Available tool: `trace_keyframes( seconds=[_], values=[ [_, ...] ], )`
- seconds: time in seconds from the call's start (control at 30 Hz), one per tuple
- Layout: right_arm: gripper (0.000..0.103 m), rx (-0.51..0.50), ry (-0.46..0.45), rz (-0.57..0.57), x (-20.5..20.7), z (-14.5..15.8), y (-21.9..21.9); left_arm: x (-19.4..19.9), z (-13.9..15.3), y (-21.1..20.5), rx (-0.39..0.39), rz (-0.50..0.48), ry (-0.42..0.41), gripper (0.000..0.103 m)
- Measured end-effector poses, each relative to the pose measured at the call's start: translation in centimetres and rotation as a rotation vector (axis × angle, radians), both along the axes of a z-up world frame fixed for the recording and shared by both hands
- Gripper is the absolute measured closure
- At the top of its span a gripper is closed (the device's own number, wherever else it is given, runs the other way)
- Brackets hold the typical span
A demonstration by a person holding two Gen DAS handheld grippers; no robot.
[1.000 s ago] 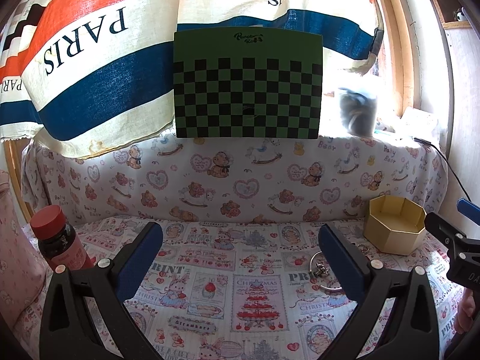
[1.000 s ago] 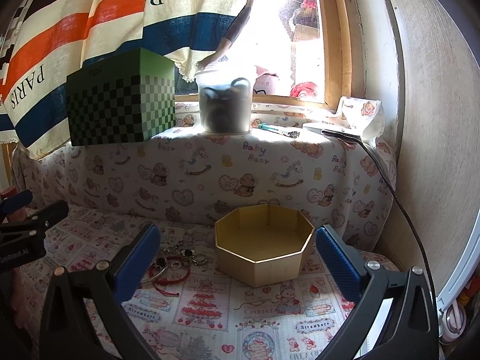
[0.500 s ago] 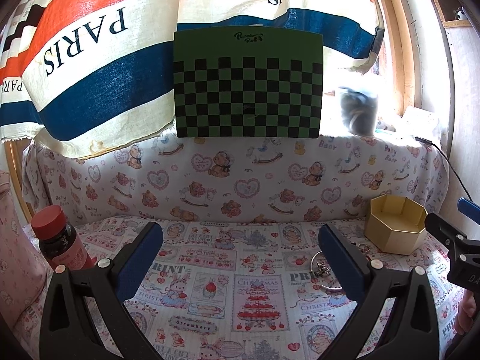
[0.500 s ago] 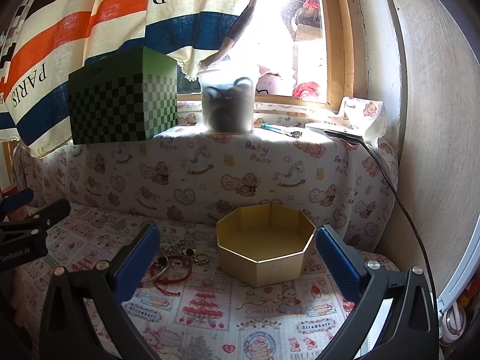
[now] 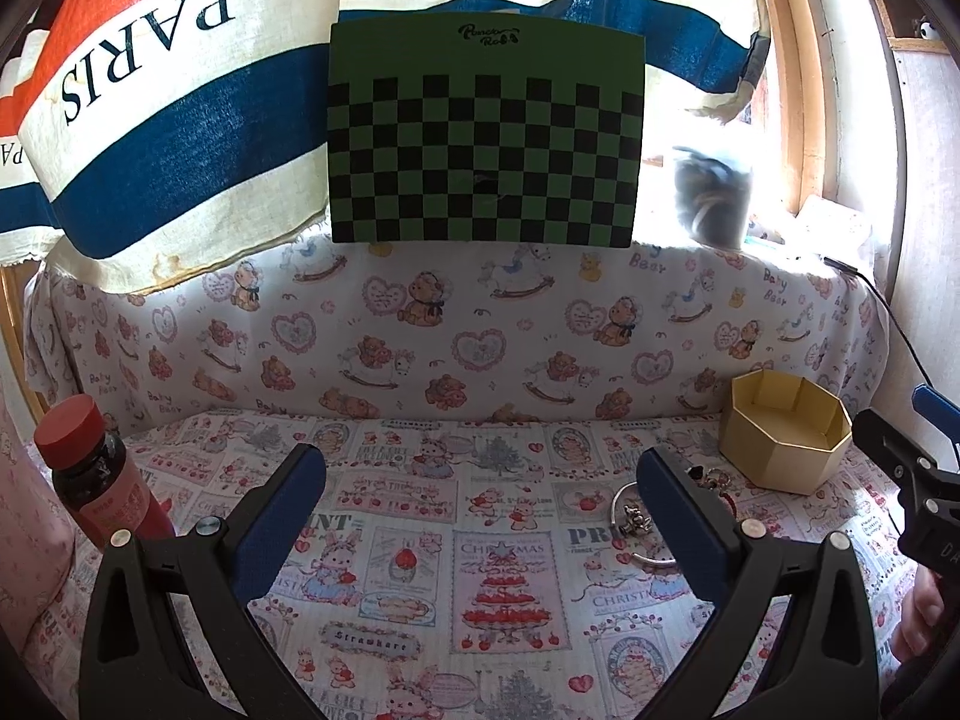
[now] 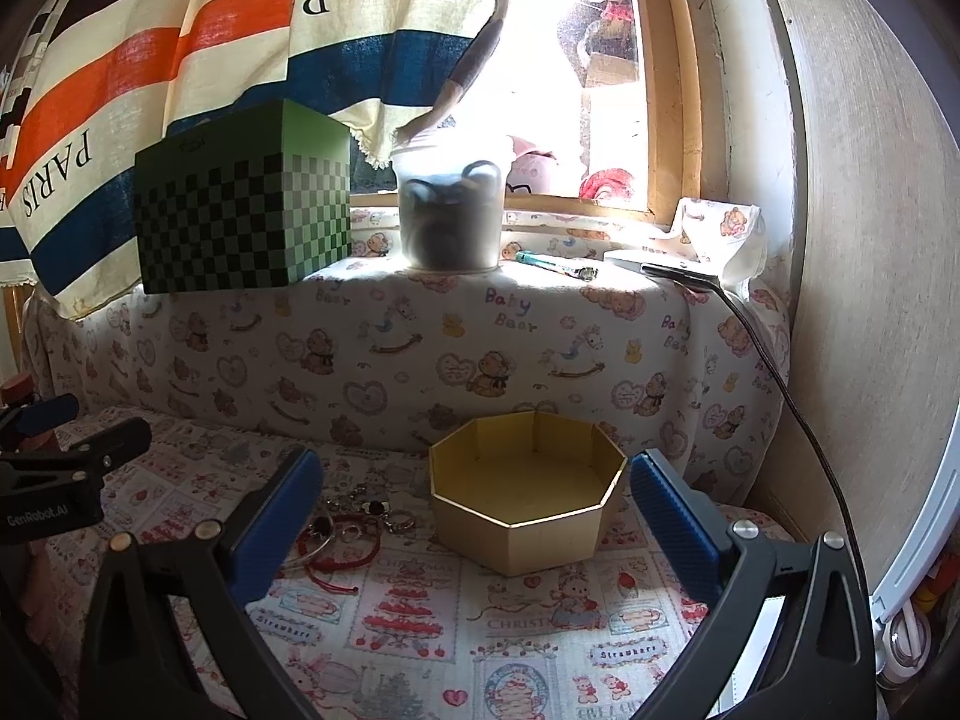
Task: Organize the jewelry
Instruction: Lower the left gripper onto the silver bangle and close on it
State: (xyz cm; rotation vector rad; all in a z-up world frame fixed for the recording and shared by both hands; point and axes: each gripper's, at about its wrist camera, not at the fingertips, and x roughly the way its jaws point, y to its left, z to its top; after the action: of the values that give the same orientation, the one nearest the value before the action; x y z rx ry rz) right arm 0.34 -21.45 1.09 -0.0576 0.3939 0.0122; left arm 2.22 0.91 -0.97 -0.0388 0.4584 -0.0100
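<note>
left gripper point(image 5: 480, 516) jaws wide and empty; right gripper point(image 6: 477, 516) jaws closing, empty between

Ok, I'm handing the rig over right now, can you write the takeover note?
Left gripper: jaws open, nothing between them, above the printed cloth.
Right gripper: jaws wide but closing a little, clamping nothing; the gold octagonal box sits beyond them.
Jewelry pile: bangles, red cord bracelet and small pieces lie loose on the cloth beside the box, on the side nearer the left gripper; one silver bangle shows next to the left gripper's finger.
Done: nothing; the box looks empty.
Left: pick each piece off the cloth and place it in the box.
</note>
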Motion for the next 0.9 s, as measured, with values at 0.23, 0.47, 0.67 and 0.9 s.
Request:
trace_keyframes(
  seconds=[0.23,0.47,0.67,0.9],
  values=[
    [0.034,0.028,-0.005,-0.001,-0.1,0.1,-0.3,0.0,-0.2,0.1,-0.007,0.006,0.018,0.0],
    [0.046,-0.014,0.018,0.023,0.1,0.0,-0.2,-0.7,0.1,0.6,-0.016,0.038,-0.015,0.0],
    [0.035,0.03,0.068,0.029,0.7,-0.3,-0.7,-0.7,0.2,0.0,0.019,-0.024,-0.001,0.0],
    [0.029,0.099,0.115,0.011,1.6,-0.4,-2.0,0.9,0.1,-1.6,0.099,-0.091,0.101,0.0]
  ],
)
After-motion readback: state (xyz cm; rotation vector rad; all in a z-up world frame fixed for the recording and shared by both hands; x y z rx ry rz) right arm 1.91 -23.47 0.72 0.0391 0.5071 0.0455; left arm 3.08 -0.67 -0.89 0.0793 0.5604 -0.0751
